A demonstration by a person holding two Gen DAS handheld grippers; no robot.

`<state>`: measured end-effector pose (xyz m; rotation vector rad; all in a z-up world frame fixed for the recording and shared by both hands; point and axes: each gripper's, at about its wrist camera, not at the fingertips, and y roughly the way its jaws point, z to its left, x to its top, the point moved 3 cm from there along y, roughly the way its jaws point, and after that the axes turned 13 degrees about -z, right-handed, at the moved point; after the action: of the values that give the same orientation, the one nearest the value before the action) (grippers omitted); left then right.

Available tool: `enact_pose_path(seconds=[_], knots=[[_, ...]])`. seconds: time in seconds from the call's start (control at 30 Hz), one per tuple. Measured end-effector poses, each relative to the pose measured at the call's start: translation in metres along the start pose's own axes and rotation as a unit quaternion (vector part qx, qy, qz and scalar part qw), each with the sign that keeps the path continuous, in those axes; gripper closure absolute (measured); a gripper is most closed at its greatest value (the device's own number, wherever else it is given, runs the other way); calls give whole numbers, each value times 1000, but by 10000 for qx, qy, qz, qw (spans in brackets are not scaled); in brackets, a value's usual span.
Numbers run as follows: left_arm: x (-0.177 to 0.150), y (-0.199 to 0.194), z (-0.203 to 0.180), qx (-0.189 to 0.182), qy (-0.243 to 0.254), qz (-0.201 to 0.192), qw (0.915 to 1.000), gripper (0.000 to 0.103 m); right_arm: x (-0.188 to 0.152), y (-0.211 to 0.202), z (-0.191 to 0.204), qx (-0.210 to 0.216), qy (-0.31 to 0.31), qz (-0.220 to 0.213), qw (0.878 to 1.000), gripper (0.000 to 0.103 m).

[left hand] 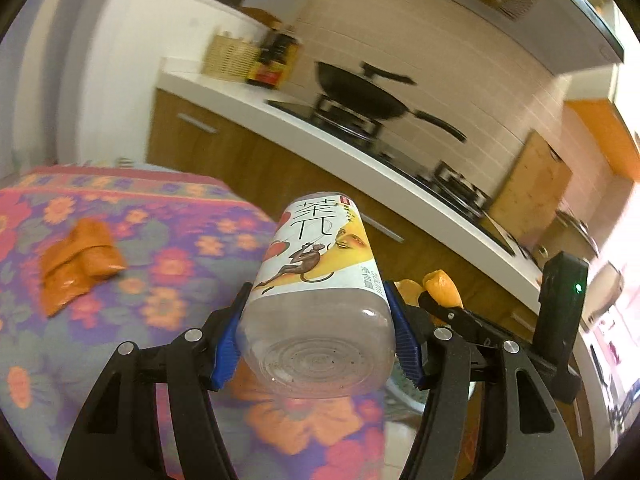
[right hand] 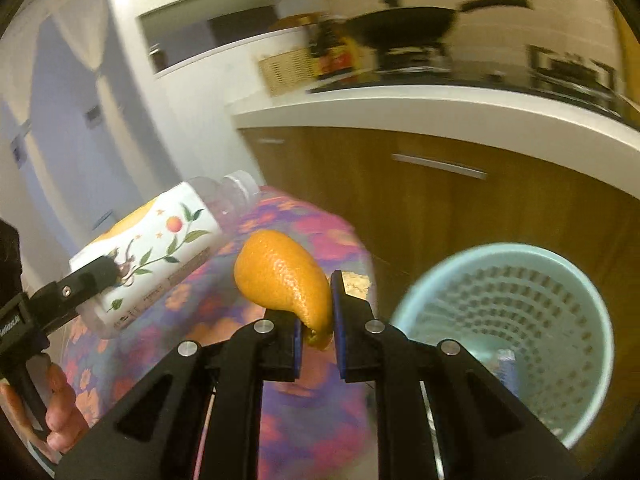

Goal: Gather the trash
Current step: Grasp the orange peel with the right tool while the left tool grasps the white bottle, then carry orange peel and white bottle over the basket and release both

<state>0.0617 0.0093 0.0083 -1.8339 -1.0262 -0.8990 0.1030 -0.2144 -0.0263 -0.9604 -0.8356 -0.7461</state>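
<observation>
Two tools are each carrying a piece of trash above the flowered tabletop [left hand: 168,264]. In the left wrist view the left tool [left hand: 316,332] pinches an empty clear tea bottle [left hand: 320,284] by its lower body, the blue pads [left hand: 228,344] pressed against both sides, the ribbed base toward the camera and the labelled part pointing away. The bottle is lifted clear of the cloth. A crumpled orange wrapper [left hand: 78,264] lies on the cloth to the left, well apart from the bottle.

In the right wrist view the right tool [right hand: 316,336] is pressed together on an orange peel [right hand: 284,276], gripping its lower tip while the wider part curves up and to the left above the fingers. The same bottle [right hand: 160,248] shows at left, tilted with its capless neck up and to the right, held by the left tool, and a person's hand [right hand: 60,412] grips that tool's handle at the lower left edge. A pale green perforated waste basket [right hand: 516,336] stands on the floor just to the right of the tabletop, its mouth open toward the camera, with something small and blurred at the bottom. Behind, a black wok [left hand: 360,92] sits on the stove of a white kitchen counter [left hand: 248,96].
</observation>
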Motion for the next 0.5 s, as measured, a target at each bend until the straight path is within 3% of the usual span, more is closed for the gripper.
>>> enact_pose_path(seconds=[0.17, 0.37, 0.5], knots=[[-14, 31, -51, -296, 356, 299, 9985, 42, -3, -5, -64, -265, 601, 321, 9973, 93], [-25, 63, -92, -527, 557, 503, 9958, 42, -7, -8, -101, -599, 715, 427, 9947, 93], [-37, 86, -111, -564, 686, 694, 9936, 42, -17, 4, -120, -806, 761, 817, 9905, 93]])
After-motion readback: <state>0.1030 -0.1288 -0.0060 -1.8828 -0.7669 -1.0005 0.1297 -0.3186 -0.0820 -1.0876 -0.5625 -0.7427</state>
